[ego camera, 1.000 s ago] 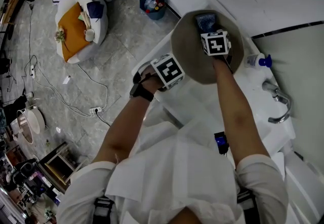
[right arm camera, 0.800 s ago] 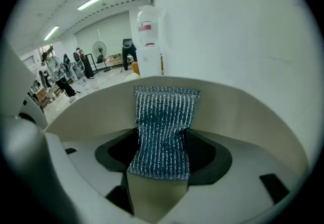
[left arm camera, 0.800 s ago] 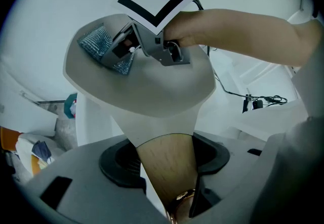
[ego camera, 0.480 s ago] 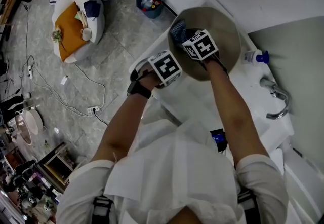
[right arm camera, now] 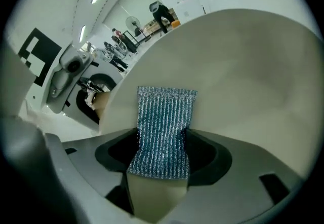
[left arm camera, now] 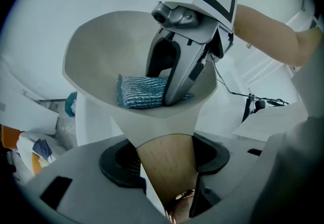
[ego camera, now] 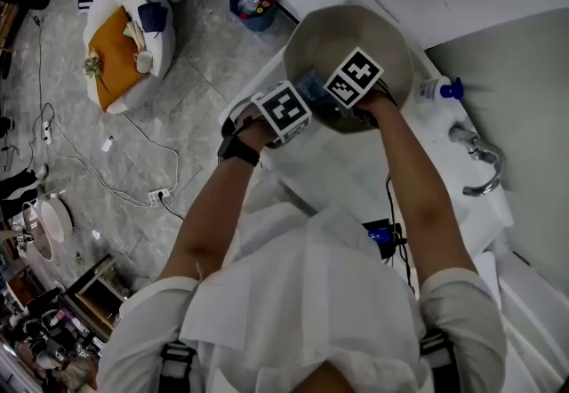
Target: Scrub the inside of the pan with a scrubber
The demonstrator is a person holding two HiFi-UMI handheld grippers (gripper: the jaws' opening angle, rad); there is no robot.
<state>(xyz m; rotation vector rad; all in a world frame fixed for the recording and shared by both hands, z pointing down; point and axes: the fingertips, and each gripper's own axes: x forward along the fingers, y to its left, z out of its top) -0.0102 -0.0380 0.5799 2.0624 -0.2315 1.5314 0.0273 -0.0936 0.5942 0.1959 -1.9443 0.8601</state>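
Blue-and-silver mesh fills our right gripper (right arm camera: 162,158). Its jaws are closed tight on the lower end of the scrubber (right arm camera: 164,116), and the pad's free end lies flat against the inside wall of the pan (right arm camera: 248,66). On the other side of the pan, our left gripper (left arm camera: 167,144) is clamped on the wooden handle (left arm camera: 164,172). Its jaws stand partway apart and the handle fills the gap between them.

From above we see both marker cubes close together at the pan's near rim. The scrubber sits between them, inside the pan and close to that edge. The pan is over the white worktop (ego camera: 342,171), just ahead of our arms. Just right of the pan stands a bottle with a blue cap (ego camera: 440,89), and further right of the pan curves a chrome tap (ego camera: 480,164). Left of the pan, down on the grey floor (ego camera: 196,71), we spot a blue bin (ego camera: 249,4).
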